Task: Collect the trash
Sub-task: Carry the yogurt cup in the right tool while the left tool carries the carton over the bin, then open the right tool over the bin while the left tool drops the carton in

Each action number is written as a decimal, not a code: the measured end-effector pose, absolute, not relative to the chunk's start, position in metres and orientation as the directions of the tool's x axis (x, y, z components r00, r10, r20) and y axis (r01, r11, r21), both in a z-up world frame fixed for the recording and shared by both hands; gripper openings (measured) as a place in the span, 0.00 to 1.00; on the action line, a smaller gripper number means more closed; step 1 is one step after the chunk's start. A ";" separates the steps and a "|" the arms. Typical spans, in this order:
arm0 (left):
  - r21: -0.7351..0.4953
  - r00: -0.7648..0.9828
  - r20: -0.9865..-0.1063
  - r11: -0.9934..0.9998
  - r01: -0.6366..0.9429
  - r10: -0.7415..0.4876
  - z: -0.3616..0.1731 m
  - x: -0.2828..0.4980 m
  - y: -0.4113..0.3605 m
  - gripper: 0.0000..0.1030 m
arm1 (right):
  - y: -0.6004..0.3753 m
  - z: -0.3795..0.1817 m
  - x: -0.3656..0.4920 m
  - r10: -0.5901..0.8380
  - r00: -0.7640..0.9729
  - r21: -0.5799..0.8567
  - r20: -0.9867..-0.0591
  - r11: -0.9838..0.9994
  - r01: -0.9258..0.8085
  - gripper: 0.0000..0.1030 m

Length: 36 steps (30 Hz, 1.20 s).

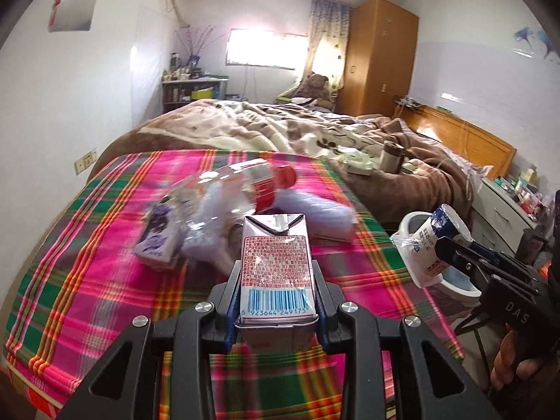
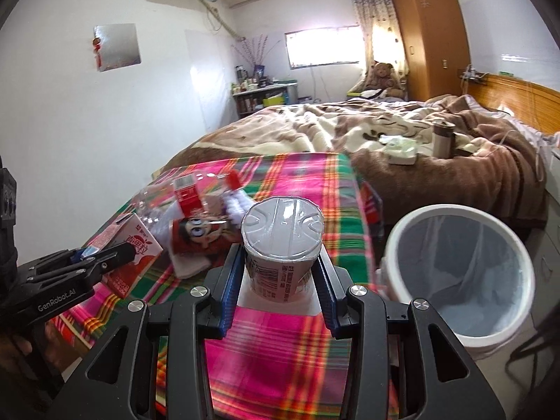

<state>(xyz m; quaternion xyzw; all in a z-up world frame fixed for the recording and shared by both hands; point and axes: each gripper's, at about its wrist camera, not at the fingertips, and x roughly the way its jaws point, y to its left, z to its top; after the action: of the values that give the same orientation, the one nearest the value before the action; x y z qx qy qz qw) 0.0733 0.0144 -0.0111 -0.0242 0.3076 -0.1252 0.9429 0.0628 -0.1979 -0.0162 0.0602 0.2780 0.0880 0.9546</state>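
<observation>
My left gripper (image 1: 276, 280) is shut on a red and white drink carton (image 1: 274, 266) and holds it above the plaid cloth (image 1: 105, 280); the carton also shows in the right wrist view (image 2: 134, 259). My right gripper (image 2: 280, 266) is shut on a white yoghurt cup (image 2: 281, 241), which also shows in the left wrist view (image 1: 428, 248). A white bin (image 2: 458, 273) with a clear liner stands just right of the cup. A clear bottle with a red cap (image 1: 245, 182), a purple carton (image 1: 157, 241) and crumpled white paper (image 1: 315, 210) lie on the cloth.
A bed with a brown blanket (image 2: 402, 133) lies behind the plaid cloth, with a brown flask (image 2: 442, 140) and a white box (image 2: 402, 152) on it. A red cartoon packet (image 2: 196, 238) lies by the bottle. A wooden wardrobe (image 2: 430, 31) stands at the back.
</observation>
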 end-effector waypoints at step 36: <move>-0.131 0.550 -0.627 0.770 0.625 -0.553 -0.032 0.146 -0.236 0.33 | -0.351 -0.047 0.083 -0.096 0.778 0.136 -0.620 0.964 0.228 0.40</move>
<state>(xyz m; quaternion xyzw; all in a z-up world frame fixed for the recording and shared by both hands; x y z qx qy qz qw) 0.1463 -0.2358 -0.0318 0.0538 0.3361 -0.3351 0.8786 0.0832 -0.3506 -0.0473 0.1023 0.3214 -0.0864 0.9374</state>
